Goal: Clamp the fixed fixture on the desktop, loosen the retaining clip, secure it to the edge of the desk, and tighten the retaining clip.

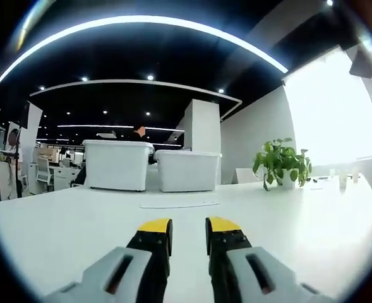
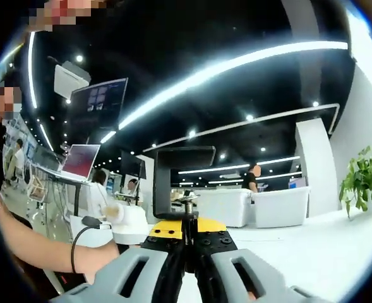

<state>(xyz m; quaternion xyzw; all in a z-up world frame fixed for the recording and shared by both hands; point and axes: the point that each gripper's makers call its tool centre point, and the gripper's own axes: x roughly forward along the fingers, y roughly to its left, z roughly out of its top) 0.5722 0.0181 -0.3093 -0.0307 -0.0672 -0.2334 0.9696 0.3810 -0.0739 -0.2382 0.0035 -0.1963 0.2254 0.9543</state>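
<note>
In the left gripper view, the left gripper is seen rising from the bottom edge, its two black jaws tipped with yellow pads standing apart with a clear gap of bare table between them; nothing is held. Ahead of it a wide white desktop stretches away. Toward the far side two white plastic storage bins are set side by side, and further right a small green potted plant stands near a bright window.

In the right gripper view, a bare forearm of the person is seen at the lower left, reaching toward a white rounded object with a black cable, what it is cannot be told. At the centre, the right gripper is closed on the task's thing: a black C-shaped metal desk clamp fixture. The fixture is gripped at its lower end between the yellow pads and is lifted clear of the table. Its long axis stands upright, straight out along the jaws, with its flat top arm pointing right and a threaded retaining screw sitting inside the C-shaped opening, just above the jaws. The same white bins and plant are seen further right.

The fixture is judged to lie wholly with the right gripper, so the free left gripper is the one available to turn the retaining screw; the desk edge is seen low and to the left.
</note>
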